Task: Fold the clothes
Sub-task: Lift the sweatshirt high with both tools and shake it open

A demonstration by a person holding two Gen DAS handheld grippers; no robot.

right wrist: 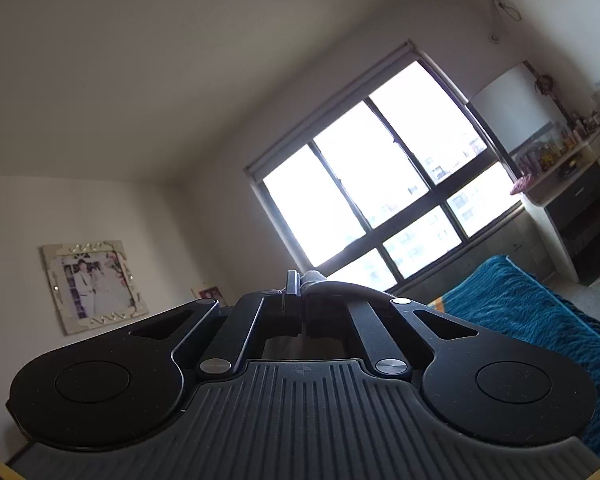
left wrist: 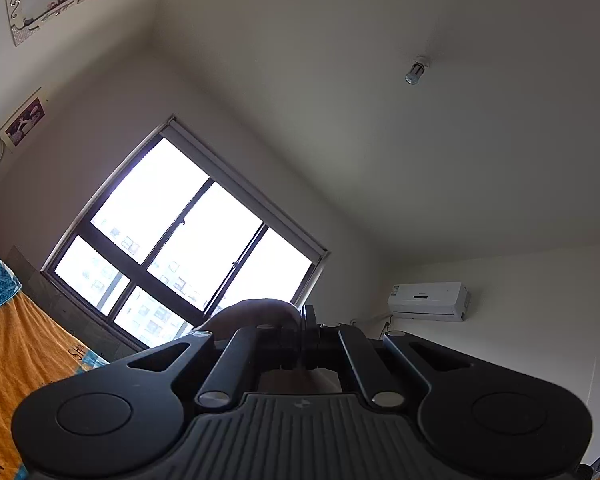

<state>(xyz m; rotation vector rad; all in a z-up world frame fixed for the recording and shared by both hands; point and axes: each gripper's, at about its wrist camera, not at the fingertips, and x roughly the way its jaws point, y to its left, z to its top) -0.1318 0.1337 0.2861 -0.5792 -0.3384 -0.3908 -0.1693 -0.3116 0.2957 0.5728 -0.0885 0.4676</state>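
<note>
Fingers: both grippers, left (left wrist: 304, 320) & right (right wrist: 300, 292), clenched; contents unclear. 1 window (left wrist: 180, 236), 1 AC (left wrist: 428, 300).

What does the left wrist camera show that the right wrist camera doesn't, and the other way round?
Only the left wrist view shows the orange blanket and a brownish piece of cloth at the left gripper.

Only the right wrist view shows the white cabinet, the cluttered shelf and a grey cloth pinched in the right gripper.

Both show the window, the air conditioner, the ceiling bulb, the framed photo and blue bedding.
</note>
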